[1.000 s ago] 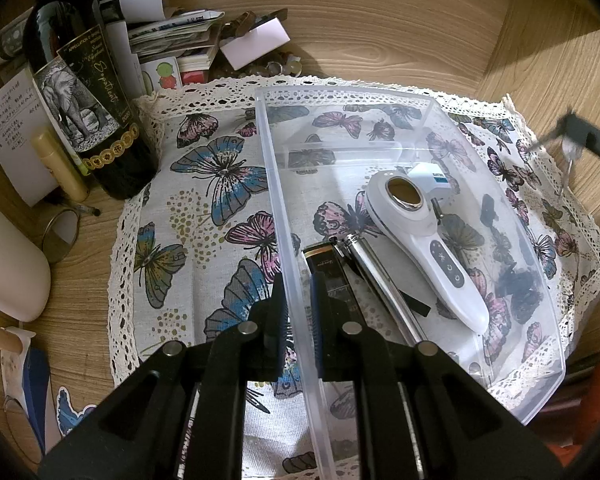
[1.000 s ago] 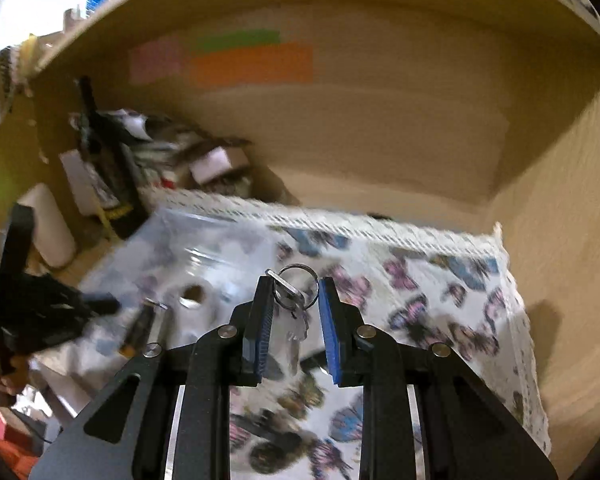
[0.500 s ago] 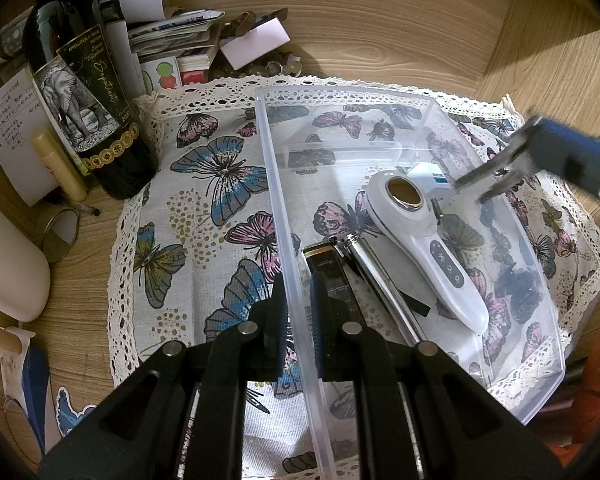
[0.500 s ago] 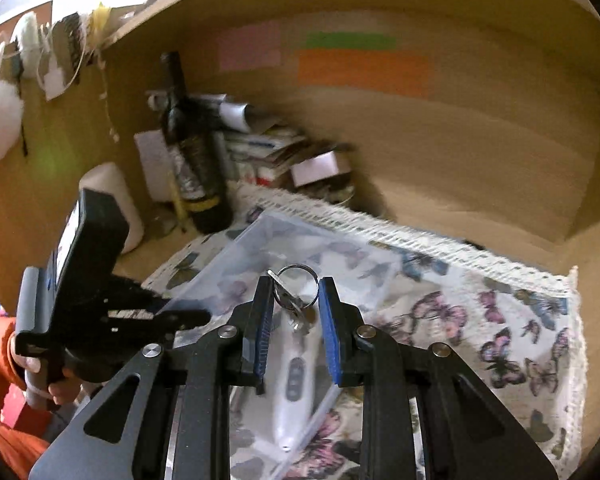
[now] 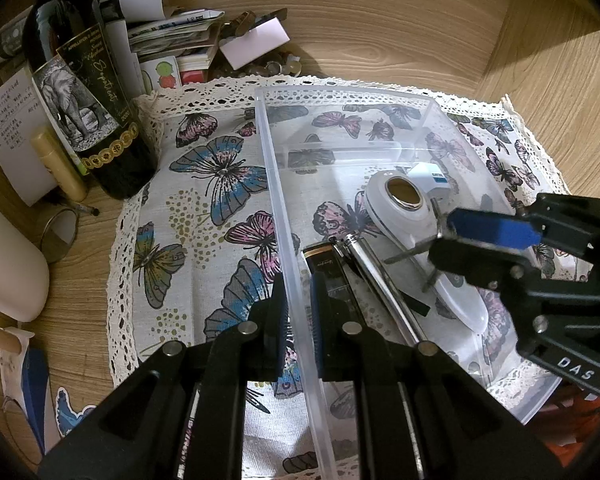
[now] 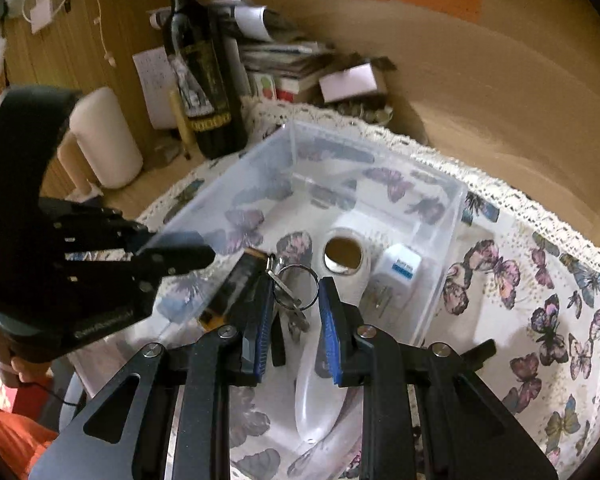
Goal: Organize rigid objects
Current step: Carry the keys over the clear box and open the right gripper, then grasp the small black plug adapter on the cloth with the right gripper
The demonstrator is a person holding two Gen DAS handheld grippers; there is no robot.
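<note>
Butterfly-print cloth; clear bin; white device; dark bottle

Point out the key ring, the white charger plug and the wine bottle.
key ring (image 6: 298, 285), right wrist view, on the ring's metal loop.
white charger plug (image 6: 401, 265), right wrist view, on its front face.
wine bottle (image 5: 80, 100), left wrist view, on the elephant label.
</note>
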